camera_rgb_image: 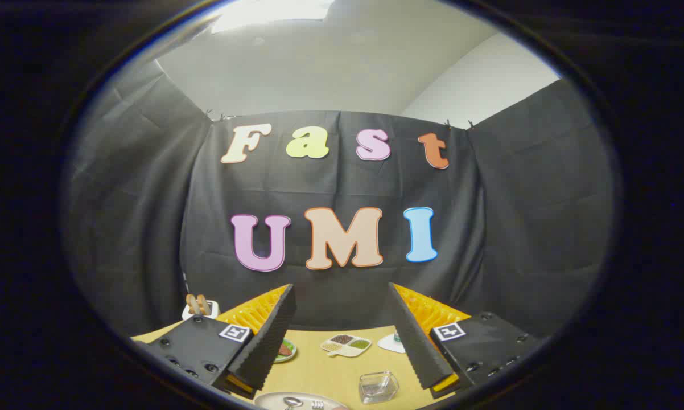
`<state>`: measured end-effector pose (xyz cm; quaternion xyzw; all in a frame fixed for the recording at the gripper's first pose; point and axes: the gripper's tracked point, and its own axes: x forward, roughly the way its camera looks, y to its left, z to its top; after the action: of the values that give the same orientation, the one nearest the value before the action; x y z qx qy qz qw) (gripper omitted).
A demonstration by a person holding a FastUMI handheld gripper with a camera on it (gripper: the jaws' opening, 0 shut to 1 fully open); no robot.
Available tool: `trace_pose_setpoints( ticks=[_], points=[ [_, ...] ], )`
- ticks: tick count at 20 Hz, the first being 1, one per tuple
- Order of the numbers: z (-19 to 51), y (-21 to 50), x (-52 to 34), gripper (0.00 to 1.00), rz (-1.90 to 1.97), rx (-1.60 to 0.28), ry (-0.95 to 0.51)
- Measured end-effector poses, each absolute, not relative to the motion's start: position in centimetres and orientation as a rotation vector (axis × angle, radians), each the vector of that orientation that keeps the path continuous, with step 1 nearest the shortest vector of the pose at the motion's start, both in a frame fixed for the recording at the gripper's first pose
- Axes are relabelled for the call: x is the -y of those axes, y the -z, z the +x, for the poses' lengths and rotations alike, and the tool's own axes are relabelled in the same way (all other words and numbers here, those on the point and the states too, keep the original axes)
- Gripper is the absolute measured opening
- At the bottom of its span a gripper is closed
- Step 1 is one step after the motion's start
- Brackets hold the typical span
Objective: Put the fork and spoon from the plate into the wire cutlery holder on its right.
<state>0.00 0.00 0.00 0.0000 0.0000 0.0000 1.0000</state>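
A: Containers first, operator — what do you have on the table (330, 373)?

B: You have four that I can make out. Taking the plate (273, 400) as the landmark: it sits nearest to you, low between your fingers, and it carries the spoon (291, 402) and the fork (317, 405) side by side, spoon on the left. Just right of the plate stands a small clear container (378, 386); I cannot tell from here whether it is wire or holds anything.

A: And farther out?

B: Beyond the plate, toward the cloth wall, lies a white divided tray (346, 345) with dark, pale and green fillings in its compartments. Left of that tray, half hidden behind your left finger, is a small dish (285, 350) with something red and green in it. Far off to the plate's left, by the wall, a white holder (200, 308) carries two brown pieces standing up.

A: How does the gripper (342, 319) stand?

B: Your fingers are spread wide apart and hold nothing. They point over the table at the wall.

A: And the cutlery against them?

B: Both pieces lie on the plate below and between your fingers, nearer to you than the tips, touching neither finger.
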Motion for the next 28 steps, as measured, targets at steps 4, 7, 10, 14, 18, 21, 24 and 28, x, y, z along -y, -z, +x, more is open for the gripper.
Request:
trace_pose_setpoints(
  ticks=[4, 7, 10, 14, 18, 21, 24, 28],
  points=[
    [0.1, 0.2, -0.2, 1.00, -0.015, 0.003, -0.021],
    [0.1, 0.1, -0.6, 1.00, -0.015, 0.009, -0.040],
    [0.2, 0.3, -1.1, 1.00, -0.016, 0.008, -0.053],
    [0.4, 0.8, -1.5, 1.00, -0.016, 0.006, -0.067],
    [0.1, 1.1, -1.8, 1.00, -0.010, 0.000, -0.077],
    [0.0, 1.3, -2.0, 1.00, -0.003, -0.007, -0.085],
    [0.0, 1.3, -2.3, 1.00, 0.002, -0.012, -0.093],
    [0.0, 1.9, -2.8, 1.00, 0.002, -0.022, -0.104]
  ],
)
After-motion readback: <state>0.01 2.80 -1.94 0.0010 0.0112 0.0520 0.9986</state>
